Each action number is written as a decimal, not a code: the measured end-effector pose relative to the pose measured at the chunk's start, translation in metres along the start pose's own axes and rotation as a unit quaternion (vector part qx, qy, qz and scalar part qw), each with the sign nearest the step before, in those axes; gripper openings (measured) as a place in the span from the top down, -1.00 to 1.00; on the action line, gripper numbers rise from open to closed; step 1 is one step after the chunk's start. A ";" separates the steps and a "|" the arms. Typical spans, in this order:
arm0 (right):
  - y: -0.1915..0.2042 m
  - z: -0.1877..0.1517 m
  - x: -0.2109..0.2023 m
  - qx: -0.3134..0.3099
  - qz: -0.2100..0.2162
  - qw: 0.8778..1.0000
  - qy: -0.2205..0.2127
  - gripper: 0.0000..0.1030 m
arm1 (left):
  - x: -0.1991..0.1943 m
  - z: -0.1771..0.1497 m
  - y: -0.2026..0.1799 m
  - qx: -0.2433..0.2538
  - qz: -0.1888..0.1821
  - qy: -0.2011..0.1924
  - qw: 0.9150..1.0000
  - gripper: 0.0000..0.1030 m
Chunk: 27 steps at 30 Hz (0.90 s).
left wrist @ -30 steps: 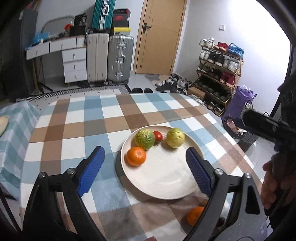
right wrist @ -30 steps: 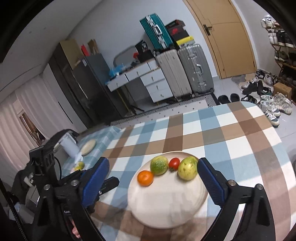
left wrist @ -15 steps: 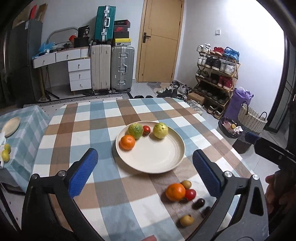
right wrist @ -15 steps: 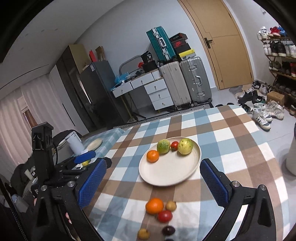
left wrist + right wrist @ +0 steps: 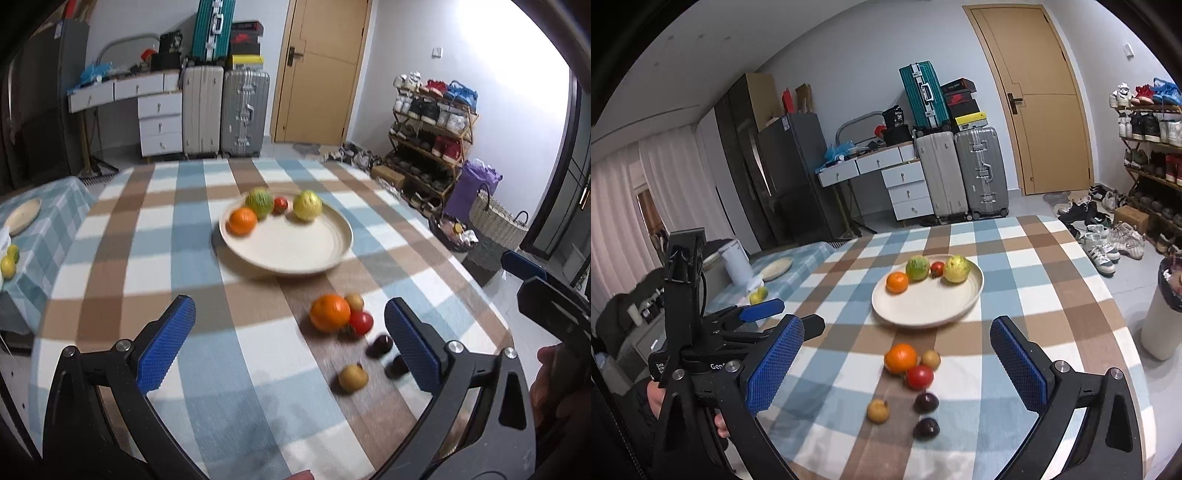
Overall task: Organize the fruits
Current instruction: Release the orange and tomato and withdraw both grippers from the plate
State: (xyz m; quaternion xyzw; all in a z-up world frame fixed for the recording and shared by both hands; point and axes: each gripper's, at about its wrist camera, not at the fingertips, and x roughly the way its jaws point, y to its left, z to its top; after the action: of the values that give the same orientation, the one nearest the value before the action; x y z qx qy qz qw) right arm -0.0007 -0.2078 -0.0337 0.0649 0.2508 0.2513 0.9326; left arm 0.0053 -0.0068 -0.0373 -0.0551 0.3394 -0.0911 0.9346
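Observation:
A cream plate (image 5: 295, 251) (image 5: 934, 310) on the checked tablecloth holds an orange (image 5: 242, 220), a green fruit (image 5: 259, 203), a small tomato (image 5: 280, 205) and a yellow-green fruit (image 5: 307, 205). Nearer me on the cloth lie an orange (image 5: 329, 312) (image 5: 900, 357), a red tomato (image 5: 919, 376), two tan fruits (image 5: 878, 411) and two dark plums (image 5: 926, 402). My left gripper (image 5: 290, 349) is open and empty, above the cloth left of the loose fruits. My right gripper (image 5: 895, 369) is open and empty, with the loose fruits between its fingers in view.
A side table at the left carries a small plate (image 5: 23, 215) and two lemons (image 5: 8, 266). Suitcases (image 5: 225, 110), drawers and a door stand behind the table. A shoe rack (image 5: 432, 125) and baskets stand at the right. The table's near edge is close below.
Both grippers have pulled back and up from the plate. The loose fruits near the table's front have come into view. Both stay open.

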 end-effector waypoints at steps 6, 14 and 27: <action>-0.002 -0.021 0.000 0.007 -0.005 1.000 0.015 -1.00 | 0.021 -0.021 -0.007 0.008 -0.018 0.031 0.999 -0.98; -0.013 -0.041 0.011 0.025 -0.012 0.999 0.033 -1.00 | 0.055 -0.041 -0.018 0.028 -0.028 0.072 0.997 -0.98; -0.036 -0.062 0.027 0.051 -0.007 0.997 0.062 -1.00 | 0.083 -0.056 -0.030 0.047 -0.046 0.107 0.992 -0.70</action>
State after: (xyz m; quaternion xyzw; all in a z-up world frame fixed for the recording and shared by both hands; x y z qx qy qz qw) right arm 0.0036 -0.2255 -0.1082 0.0950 0.3213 0.2352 0.9124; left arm 0.0282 -0.0555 -0.1270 -0.0163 0.4302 -0.1549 0.8892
